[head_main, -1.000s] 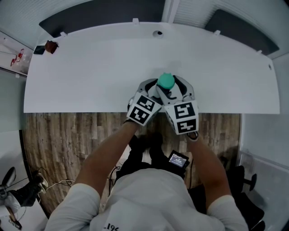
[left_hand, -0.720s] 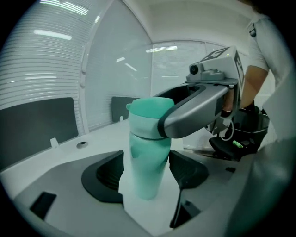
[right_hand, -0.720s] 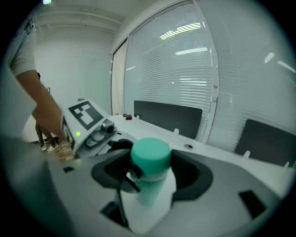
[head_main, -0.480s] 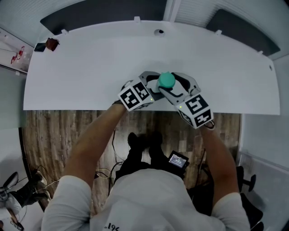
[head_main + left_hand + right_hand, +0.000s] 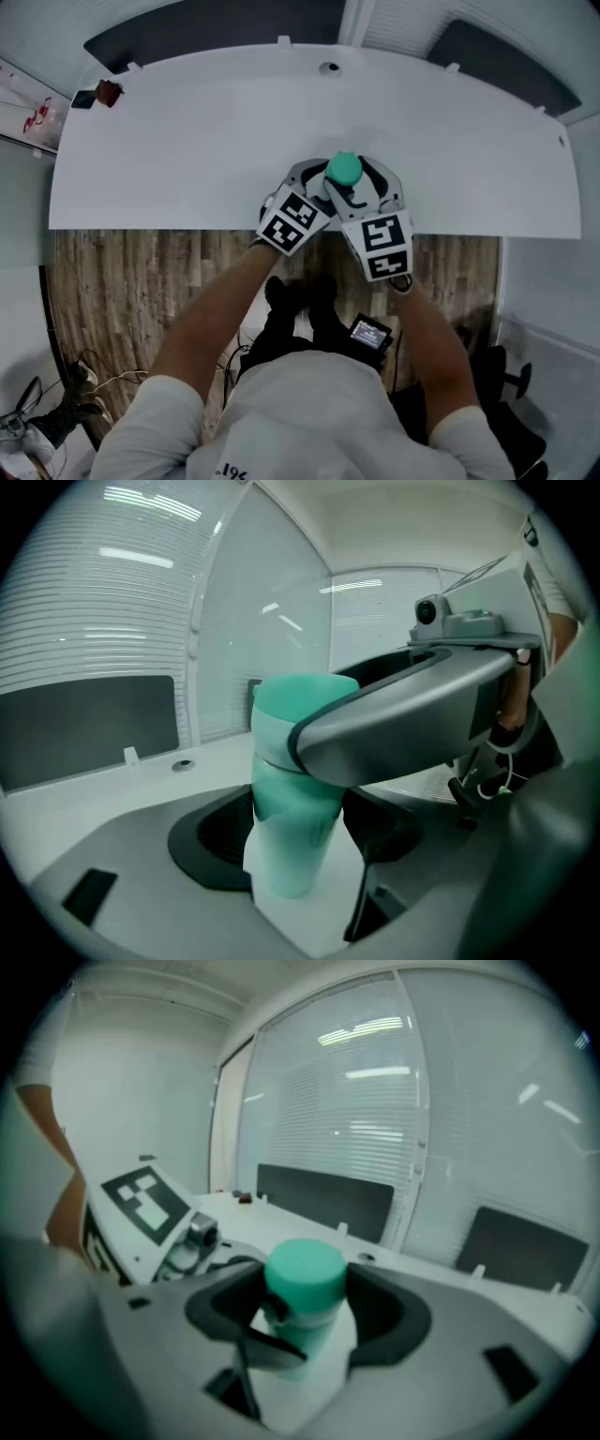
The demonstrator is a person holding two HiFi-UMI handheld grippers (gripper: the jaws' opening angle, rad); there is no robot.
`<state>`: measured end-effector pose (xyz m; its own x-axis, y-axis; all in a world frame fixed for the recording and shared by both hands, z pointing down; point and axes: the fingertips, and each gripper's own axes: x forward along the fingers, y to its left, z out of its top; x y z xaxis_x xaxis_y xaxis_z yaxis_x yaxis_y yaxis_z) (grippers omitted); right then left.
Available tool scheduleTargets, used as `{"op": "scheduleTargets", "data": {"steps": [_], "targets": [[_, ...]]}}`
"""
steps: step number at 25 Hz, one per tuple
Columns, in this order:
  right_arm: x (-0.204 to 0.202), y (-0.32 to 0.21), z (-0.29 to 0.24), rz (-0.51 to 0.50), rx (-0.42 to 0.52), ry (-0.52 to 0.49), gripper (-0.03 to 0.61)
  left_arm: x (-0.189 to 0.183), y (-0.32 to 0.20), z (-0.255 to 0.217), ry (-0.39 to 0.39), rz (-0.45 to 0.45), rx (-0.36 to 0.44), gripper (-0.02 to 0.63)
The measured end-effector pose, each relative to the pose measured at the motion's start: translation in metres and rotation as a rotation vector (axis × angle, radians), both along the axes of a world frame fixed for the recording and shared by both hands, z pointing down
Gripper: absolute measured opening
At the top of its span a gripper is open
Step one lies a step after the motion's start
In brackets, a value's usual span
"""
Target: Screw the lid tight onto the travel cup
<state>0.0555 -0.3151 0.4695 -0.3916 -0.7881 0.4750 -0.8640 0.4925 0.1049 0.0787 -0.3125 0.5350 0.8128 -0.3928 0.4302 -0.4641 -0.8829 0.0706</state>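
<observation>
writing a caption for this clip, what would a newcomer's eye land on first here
The mint-green travel cup draws the eye first, standing upright at the near edge of the wide white table. Both tools crowd it: the left gripper is shut on the cup's body, and the right gripper is shut on the lid on top.
</observation>
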Motion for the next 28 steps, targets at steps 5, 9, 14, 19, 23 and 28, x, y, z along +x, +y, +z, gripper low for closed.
{"op": "scheduleTargets", "data": {"steps": [5,9,14,19,23,28], "targets": [[0.0024,0.0021,0.0001,0.082,0.011,0.015,0.287,0.0003,0.0006,0.0002,-0.006,-0.117,-0.001,0.316],[0.0026,0.0012,-0.0004,0.107,0.008,0.003,0.287,-0.0009,-0.0008,-0.0002,-0.008,-0.169,-0.001,0.316],[0.0021,0.0013,0.0002,0.058,-0.006,-0.01,0.287,-0.0008,0.0026,-0.0003,0.013,-0.074,-0.023,0.316],[0.0041,-0.0013,0.0018,-0.041,-0.036,-0.032,0.287,-0.0045,0.0019,0.0006,-0.017,0.128,-0.01,0.318],[0.002,-0.0008,0.0028,-0.127,-0.055,-0.022,0.287,0.001,0.003,0.0035,-0.068,0.268,-0.012,0.318],[0.0011,0.0006,0.003,-0.156,-0.052,-0.017,0.287,0.0026,0.004,0.0057,-0.075,0.26,-0.013,0.318]]}}
